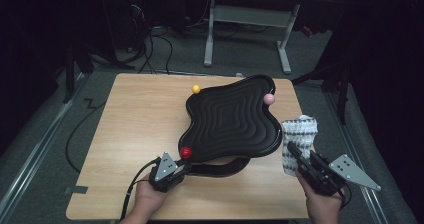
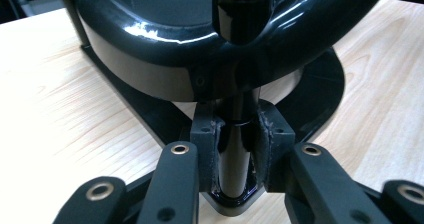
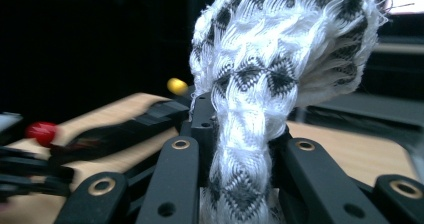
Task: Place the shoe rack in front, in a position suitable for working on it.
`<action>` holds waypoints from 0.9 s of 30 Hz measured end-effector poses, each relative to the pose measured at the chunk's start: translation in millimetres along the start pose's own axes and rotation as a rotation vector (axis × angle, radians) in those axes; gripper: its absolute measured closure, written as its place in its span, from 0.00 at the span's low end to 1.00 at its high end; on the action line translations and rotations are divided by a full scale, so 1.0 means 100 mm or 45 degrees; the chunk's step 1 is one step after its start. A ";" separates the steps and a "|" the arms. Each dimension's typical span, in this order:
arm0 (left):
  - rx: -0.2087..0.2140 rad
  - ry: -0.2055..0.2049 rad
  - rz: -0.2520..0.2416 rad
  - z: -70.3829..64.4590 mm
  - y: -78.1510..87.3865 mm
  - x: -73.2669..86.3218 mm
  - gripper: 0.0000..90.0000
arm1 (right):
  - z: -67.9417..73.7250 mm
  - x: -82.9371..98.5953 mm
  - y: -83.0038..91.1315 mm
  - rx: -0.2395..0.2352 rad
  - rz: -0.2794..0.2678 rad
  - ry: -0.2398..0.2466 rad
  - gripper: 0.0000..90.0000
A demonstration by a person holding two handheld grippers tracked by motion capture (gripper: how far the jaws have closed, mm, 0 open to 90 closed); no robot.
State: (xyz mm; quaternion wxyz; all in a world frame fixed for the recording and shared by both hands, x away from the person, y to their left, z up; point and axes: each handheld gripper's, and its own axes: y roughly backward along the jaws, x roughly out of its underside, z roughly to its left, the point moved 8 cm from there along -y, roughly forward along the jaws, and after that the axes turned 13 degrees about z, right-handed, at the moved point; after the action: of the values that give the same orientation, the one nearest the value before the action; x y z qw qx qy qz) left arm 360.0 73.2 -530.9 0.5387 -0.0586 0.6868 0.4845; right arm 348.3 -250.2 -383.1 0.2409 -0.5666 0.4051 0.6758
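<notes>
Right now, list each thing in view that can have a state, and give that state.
left gripper: shut on the black post under the tray's red knob.
black post: upright, clamped.
black wavy tray: raised on its stand above the table.
right gripper: shut on the cloth.
black-and-white cloth: bunched, pinched at its lower end, sticking up.

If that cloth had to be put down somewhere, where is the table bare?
The widest bare wood is the table's left half, between its left edge and the black wavy tray. A narrower strip runs along the near edge between the left gripper and the right gripper. The right side is crowded by tray and cloth.
</notes>
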 end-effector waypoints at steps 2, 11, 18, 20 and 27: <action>0.007 -0.011 -0.001 -0.04 -0.01 -0.01 0.82 | 0.09 -0.03 0.01 -0.021 0.002 0.042 0.85; 0.053 -0.074 -0.006 -0.24 -0.08 -0.06 0.82 | 0.35 0.16 -0.17 -0.049 0.108 0.129 0.85; 0.089 -0.130 -0.002 -0.44 -0.10 -0.09 0.82 | 0.70 0.39 -0.52 -0.108 0.244 0.230 0.85; 0.089 -0.138 -0.003 -0.46 -0.11 -0.09 0.81 | 0.81 0.44 -0.60 -0.108 0.269 0.272 0.85; 0.096 -0.138 -0.004 -0.46 -0.11 -0.09 0.81 | 0.68 0.35 -0.51 -0.057 0.226 0.247 0.85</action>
State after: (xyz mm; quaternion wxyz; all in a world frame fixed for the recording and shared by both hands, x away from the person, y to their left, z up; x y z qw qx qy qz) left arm 339.0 30.0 -532.4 0.5776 -0.0132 0.6743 0.4600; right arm 341.3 -170.3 -428.8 0.1271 -0.5964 0.4599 0.6455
